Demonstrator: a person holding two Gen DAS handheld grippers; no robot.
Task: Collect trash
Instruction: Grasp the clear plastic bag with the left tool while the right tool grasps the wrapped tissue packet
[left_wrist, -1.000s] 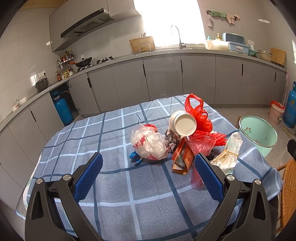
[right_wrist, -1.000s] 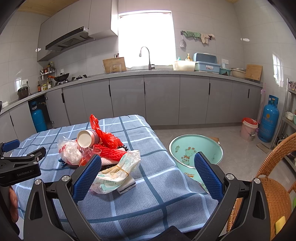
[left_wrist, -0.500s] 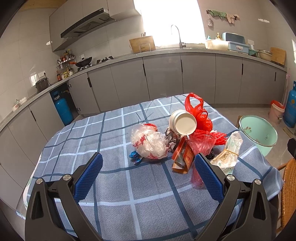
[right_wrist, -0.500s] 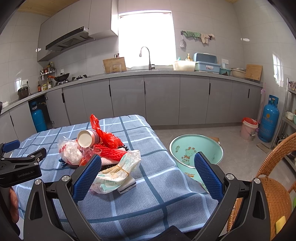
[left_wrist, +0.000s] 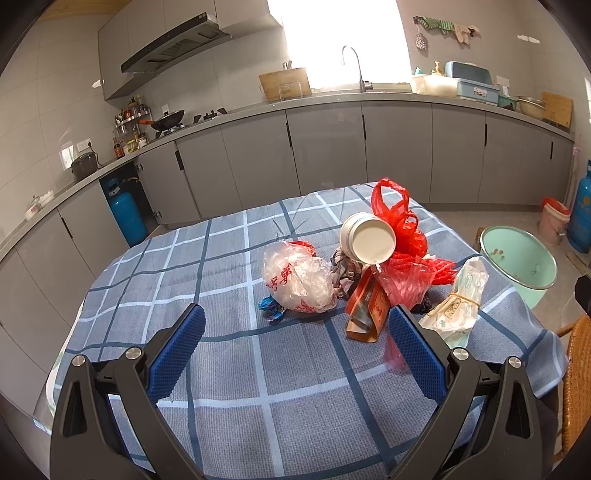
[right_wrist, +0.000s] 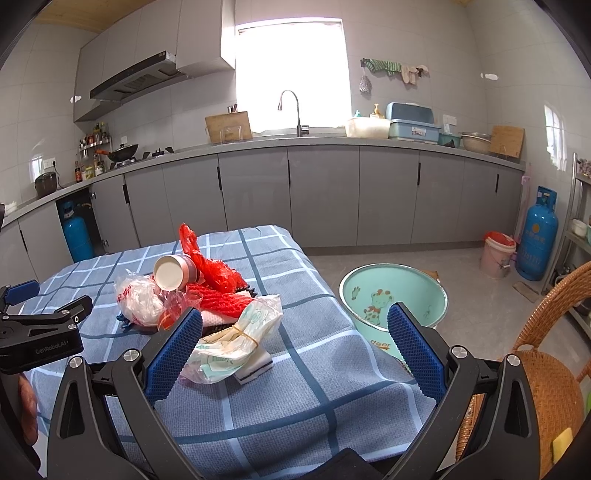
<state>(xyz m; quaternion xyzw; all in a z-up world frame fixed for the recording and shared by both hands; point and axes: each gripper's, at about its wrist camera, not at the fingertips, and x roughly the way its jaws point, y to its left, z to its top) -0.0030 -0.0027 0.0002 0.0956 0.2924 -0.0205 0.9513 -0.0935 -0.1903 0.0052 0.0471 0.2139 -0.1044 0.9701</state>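
A heap of trash lies on the blue checked tablecloth (left_wrist: 229, 373): a clear plastic bag with red print (left_wrist: 297, 280), a tipped paper cup (left_wrist: 367, 240), a red plastic bag (left_wrist: 400, 225), an orange-brown packet (left_wrist: 367, 310) and a white wrapper bound with a rubber band (left_wrist: 460, 304). My left gripper (left_wrist: 295, 349) hovers open just short of the heap, holding nothing. The right gripper (right_wrist: 293, 347) is open too, with the banded wrapper (right_wrist: 236, 338) lying by its left finger. A mint-green basin (right_wrist: 393, 295) stands on the floor to the right of the table.
A wicker chair (right_wrist: 546, 369) is close on the right. Grey kitchen cabinets (right_wrist: 325, 195) run along the back wall. A blue gas cylinder (right_wrist: 535, 236) and a small pink bucket (right_wrist: 496, 254) stand at the far right. The left gripper's body (right_wrist: 40, 332) shows at the right view's left edge.
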